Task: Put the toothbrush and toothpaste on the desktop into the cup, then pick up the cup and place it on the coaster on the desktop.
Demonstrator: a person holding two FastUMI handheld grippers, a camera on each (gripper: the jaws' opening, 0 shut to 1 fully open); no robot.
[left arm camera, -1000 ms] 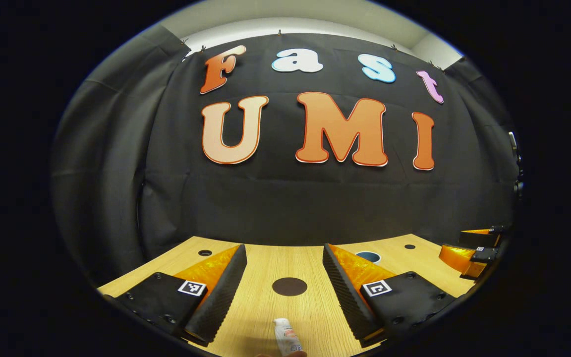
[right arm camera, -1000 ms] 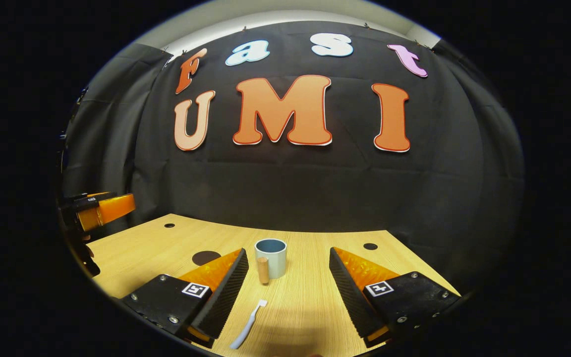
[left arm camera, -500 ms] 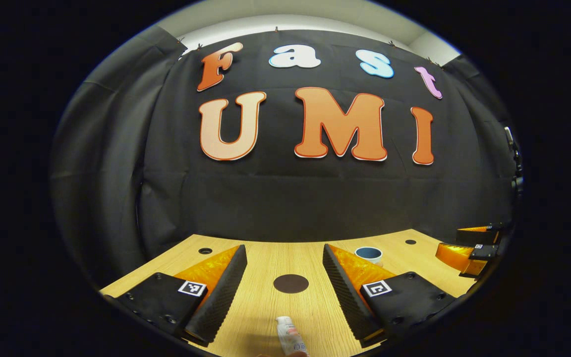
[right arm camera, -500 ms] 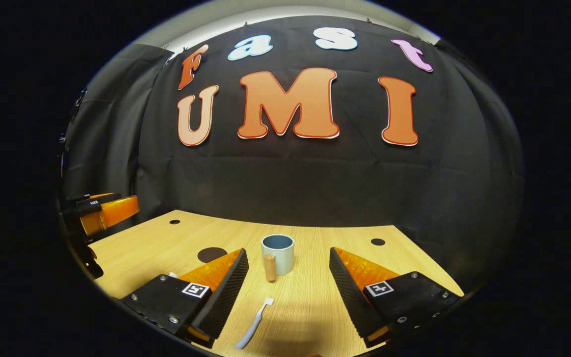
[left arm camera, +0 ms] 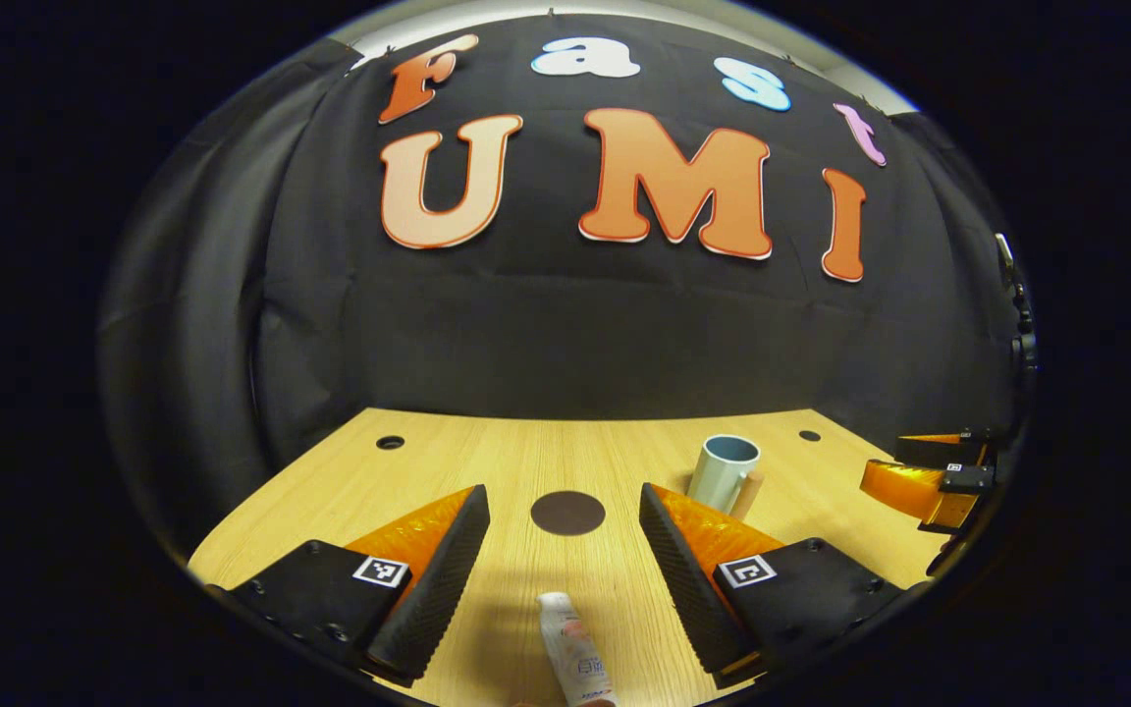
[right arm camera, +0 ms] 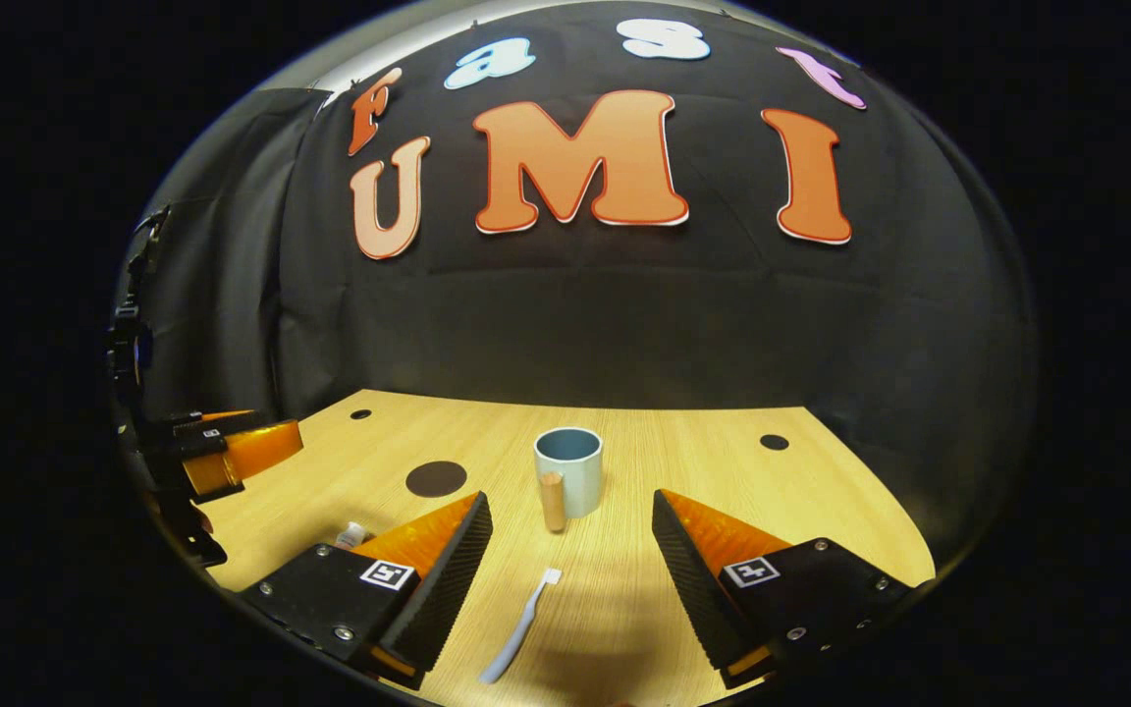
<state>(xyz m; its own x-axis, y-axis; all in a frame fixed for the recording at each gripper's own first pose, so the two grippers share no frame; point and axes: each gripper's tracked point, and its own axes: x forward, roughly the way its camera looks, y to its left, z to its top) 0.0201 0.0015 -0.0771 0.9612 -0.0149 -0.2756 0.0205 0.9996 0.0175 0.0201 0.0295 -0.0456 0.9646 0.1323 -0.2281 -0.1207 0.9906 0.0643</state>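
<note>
Left gripper [left arm camera: 564, 560]: released, ridged pads wide apart above the toothpaste.
Toothpaste [left arm camera: 577, 660]: small white tube lying near on the table, print too blurred to read.
Right gripper [right arm camera: 572, 565]: released, over the toothbrush.
Toothbrush [right arm camera: 522, 626]: slim, pale, lying flat.
Cup [right arm camera: 569, 469]: pale blue, wooden handle, upright, farther off.
Coaster [left arm camera: 567, 513]: dark flat disc, left of the cup.
Table [right arm camera: 723, 471]: light woodgrain.

Right gripper [right arm camera: 572, 560] spread wide above desk [right arm camera: 723, 471]; toothbrush [right arm camera: 523, 625] lying between fingers, cup [right arm camera: 568, 471] upright beyond, coaster [right arm camera: 436, 478] left of cup
</note>
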